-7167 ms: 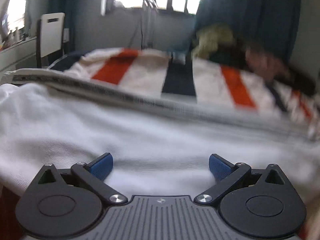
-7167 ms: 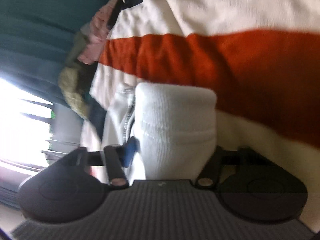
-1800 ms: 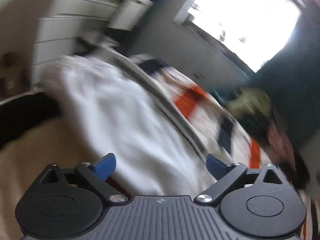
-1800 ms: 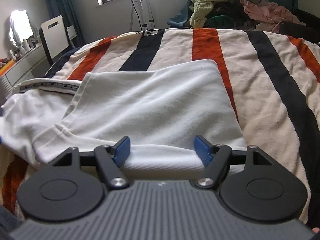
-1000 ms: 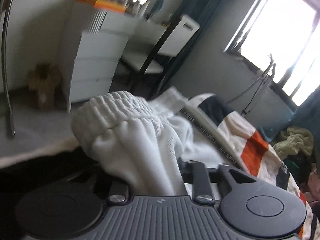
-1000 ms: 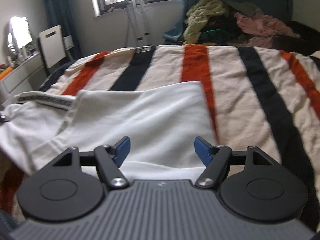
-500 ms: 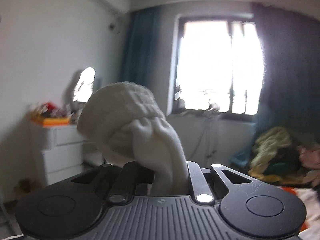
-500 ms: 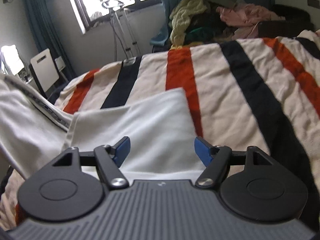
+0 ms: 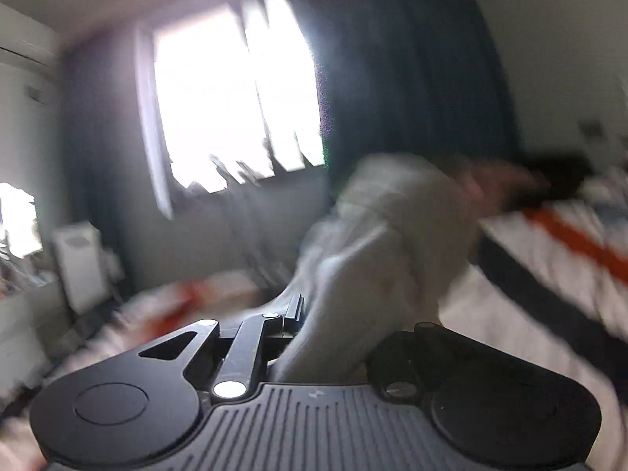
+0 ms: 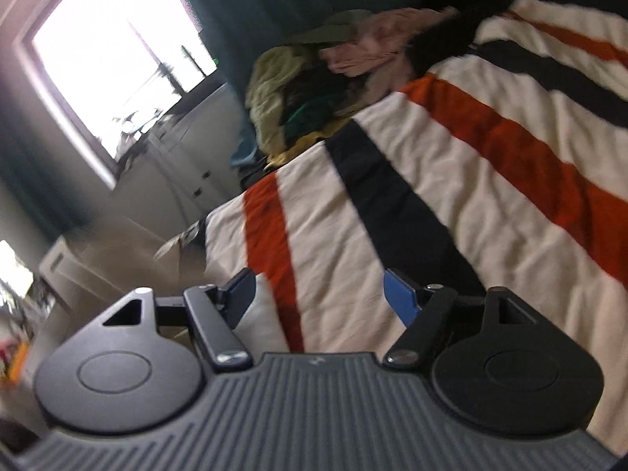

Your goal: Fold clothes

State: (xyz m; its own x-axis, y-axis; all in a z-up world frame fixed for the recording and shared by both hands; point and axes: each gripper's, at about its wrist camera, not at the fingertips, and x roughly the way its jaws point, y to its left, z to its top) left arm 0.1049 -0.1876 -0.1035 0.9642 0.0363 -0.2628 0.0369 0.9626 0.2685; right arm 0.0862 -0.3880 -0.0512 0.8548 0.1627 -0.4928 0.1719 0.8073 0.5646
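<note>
Left gripper (image 9: 329, 329) is clamping white garment (image 9: 376, 259); right gripper (image 10: 320, 294) is hanging spread, gripping nothing, over striped blanket (image 10: 471, 180).

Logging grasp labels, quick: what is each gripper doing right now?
Left gripper: shut on the white garment.
Right gripper: open, holding nothing, above the striped blanket.

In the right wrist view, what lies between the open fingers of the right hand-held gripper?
Only striped blanket, orange and black bands on cream; the right hand-held gripper holds nothing.
</note>
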